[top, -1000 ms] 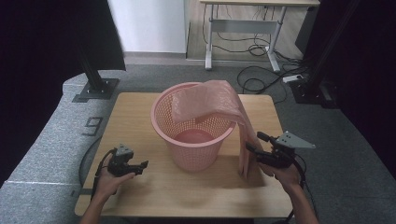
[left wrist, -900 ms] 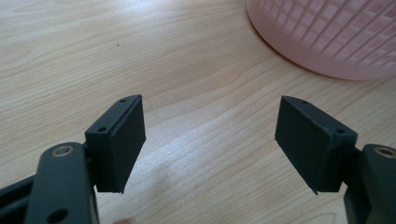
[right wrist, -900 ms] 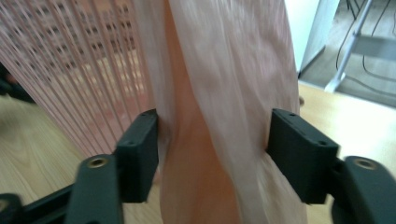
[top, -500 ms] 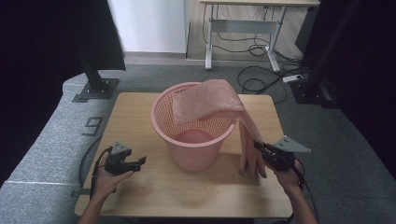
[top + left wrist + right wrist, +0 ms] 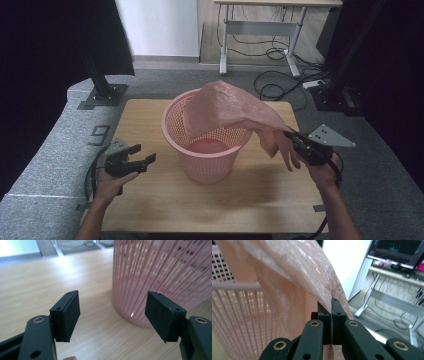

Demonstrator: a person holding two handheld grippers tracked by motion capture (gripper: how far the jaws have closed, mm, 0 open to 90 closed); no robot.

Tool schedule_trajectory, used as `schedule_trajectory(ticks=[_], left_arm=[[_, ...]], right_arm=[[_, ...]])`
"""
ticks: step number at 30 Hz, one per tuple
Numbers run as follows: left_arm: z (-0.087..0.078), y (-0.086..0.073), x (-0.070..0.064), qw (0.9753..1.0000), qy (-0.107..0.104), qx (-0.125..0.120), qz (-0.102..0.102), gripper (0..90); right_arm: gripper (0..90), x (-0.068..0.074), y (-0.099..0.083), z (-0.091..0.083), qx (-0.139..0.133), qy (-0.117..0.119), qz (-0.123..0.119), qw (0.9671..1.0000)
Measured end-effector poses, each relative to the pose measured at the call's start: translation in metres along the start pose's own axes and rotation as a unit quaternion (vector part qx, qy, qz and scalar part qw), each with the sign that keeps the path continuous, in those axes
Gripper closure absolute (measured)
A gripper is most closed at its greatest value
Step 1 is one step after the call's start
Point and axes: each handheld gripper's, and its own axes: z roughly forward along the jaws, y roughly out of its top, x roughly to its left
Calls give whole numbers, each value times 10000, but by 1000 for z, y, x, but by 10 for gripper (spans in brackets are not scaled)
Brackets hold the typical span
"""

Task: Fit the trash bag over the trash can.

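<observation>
My right gripper (image 5: 291, 135) is clenched on the pink bag (image 5: 227, 107) draped over the basket (image 5: 207, 160); left gripper (image 5: 142, 154) spread wide, holding nothing.

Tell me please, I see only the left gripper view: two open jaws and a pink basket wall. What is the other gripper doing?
Observer: The right gripper is shut on a pink plastic bag, pinching it near its edge, to the right of the basket.
Operator: Is the bag inside the basket already?
Observer: Partly. In the high view it drapes over the far and right part of the rim, and a loose end hangs outside toward the right gripper.
Operator: Is something lying in the basket?
Observer: Its pink bottom looks bare from above.
Operator: And my left gripper, does it touch the basket?
Observer: No, the left gripper sits apart from it, over the table.
</observation>
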Motion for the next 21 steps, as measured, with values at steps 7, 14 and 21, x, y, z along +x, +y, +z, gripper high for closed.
schedule_trajectory(ticks=[7, 14, 21], left_arm=[[-19, 21, -1, 9986, -204, -487, 14, 322], [-24, 32, -6, 9980, -237, -568, 142, 312], [-27, 44, -14, 9973, -328, -625, 204, 312]], right_arm=[[883, -5, 41, -15, -168, -64, -278, 9995], [883, -17, 52, -26, -171, -170, -108, 9997], [877, 1, 53, 0, -208, 236, 88, 9995]])
